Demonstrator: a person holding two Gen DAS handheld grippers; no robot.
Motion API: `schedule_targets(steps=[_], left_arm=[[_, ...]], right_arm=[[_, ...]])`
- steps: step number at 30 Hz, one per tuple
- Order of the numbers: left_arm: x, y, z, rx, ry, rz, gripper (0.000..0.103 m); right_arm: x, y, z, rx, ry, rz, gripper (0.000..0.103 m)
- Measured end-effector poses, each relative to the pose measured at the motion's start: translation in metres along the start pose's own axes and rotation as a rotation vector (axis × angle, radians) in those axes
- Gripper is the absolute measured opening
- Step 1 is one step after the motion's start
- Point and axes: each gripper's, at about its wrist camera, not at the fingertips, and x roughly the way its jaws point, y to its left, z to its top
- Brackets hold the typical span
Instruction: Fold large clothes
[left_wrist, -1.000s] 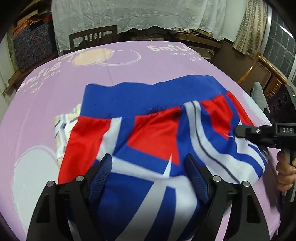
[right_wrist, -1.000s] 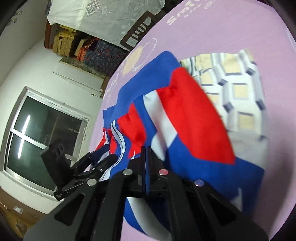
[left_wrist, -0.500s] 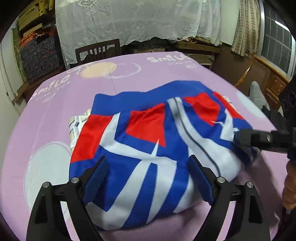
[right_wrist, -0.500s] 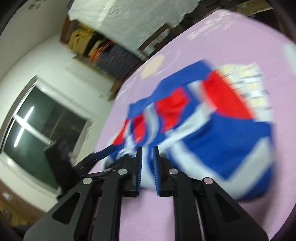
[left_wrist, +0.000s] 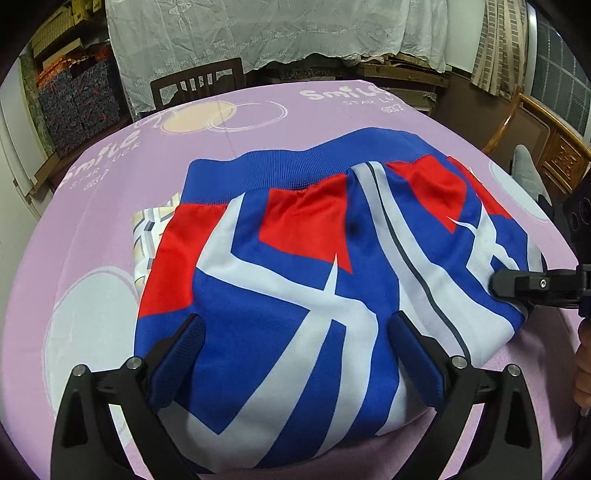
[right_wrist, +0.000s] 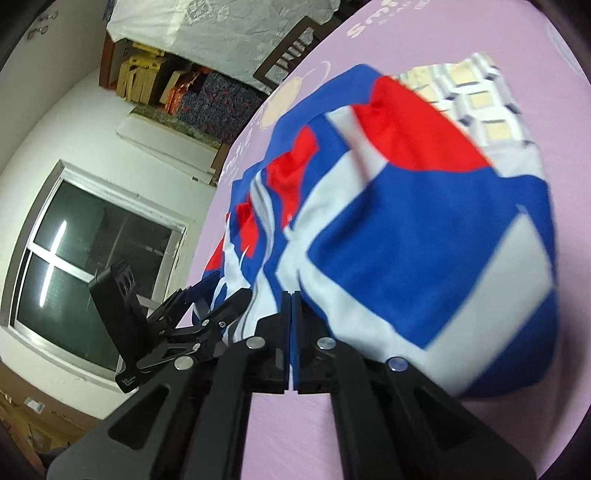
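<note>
Folded jacket (left_wrist: 295, 295) lies dead ahead at 12 o'clock, ribbed hem farthest; left hand-held gripper (left_wrist: 295, 354) spread wide over it, right hand-held gripper (right_wrist: 291, 306) clenched on its edge.

The folded garment (left_wrist: 295, 295) lies on the desk (left_wrist: 110, 206), its waistband at the far edge. It partly covers a patterned cloth (left_wrist: 151, 229), which sticks out from under its left side. The left gripper (left_wrist: 295, 354) sits at the garment's near edge, one finger on either side of the fabric. The right gripper (left_wrist: 496, 286) meets the garment's right edge. A chair (left_wrist: 195, 86) stands behind the desk, and stacked boxes (left_wrist: 77, 96) lie to its left.
</note>
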Motion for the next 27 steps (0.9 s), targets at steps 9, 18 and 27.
schedule_targets(steps=[9, 18, 27], left_arm=[[0.0, 0.0, -0.001, -0.001, 0.0, 0.001, 0.1], [-0.016, -0.01, 0.026, 0.024, -0.064, 0.032, 0.1], [0.024, 0.001, 0.031, -0.06, 0.037, -0.041, 0.1]], right_arm=[[-0.035, -0.033, -0.004, 0.104, -0.122, -0.103, 0.0], [-0.079, -0.016, -0.031, 0.119, -0.285, -0.23, 0.039], [-0.08, -0.024, -0.069, 0.301, -0.302, -0.233, 0.048]])
